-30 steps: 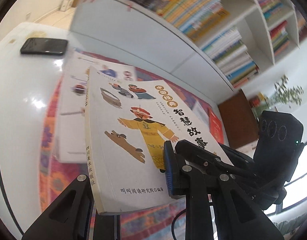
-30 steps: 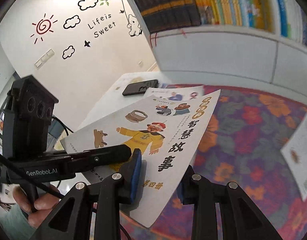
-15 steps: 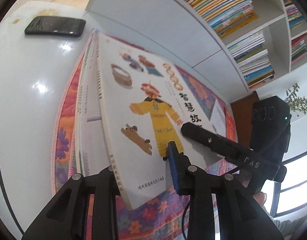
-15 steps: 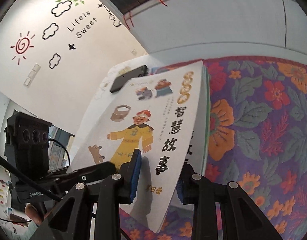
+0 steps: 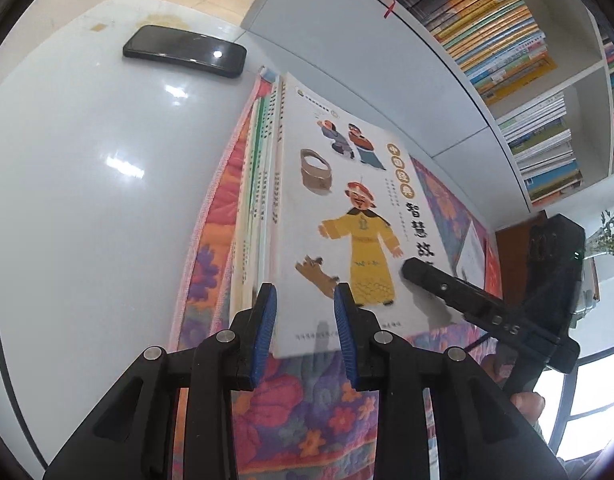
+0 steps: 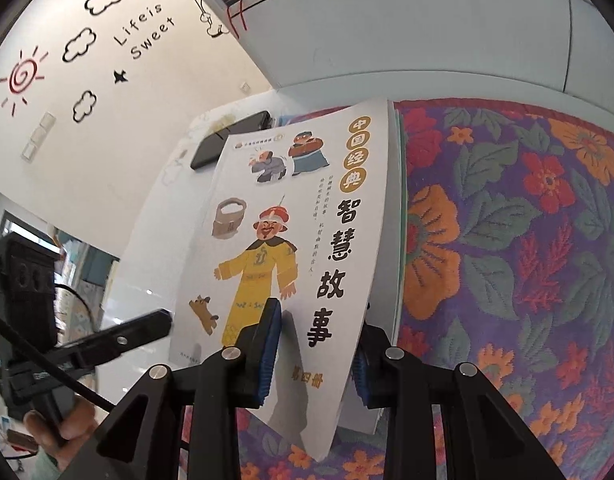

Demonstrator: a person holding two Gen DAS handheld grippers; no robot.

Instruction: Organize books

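Note:
A white picture book (image 5: 347, 216) with a yellow-robed figure on its cover lies on top of a stack of thin books (image 5: 259, 184) on the flowered cloth (image 5: 315, 412). My left gripper (image 5: 303, 336) straddles the book's near spine corner, one pad on each side; whether the pads grip it is unclear. My right gripper (image 6: 315, 352) holds the same book (image 6: 291, 240) by its near right edge, one finger over the cover and the other under it. The right gripper's finger (image 5: 459, 292) lies on the cover in the left wrist view.
A black phone (image 5: 183, 50) lies on the white table (image 5: 87, 200) left of the stack. A white bookcase (image 5: 487, 40) full of books stands behind. A thin red-edged book (image 5: 487, 256) lies further right on the cloth.
The book has come down from a tilted, lifted pose onto the stack. My left gripper has narrowed around its spine corner. My right gripper has stayed on the right edge.

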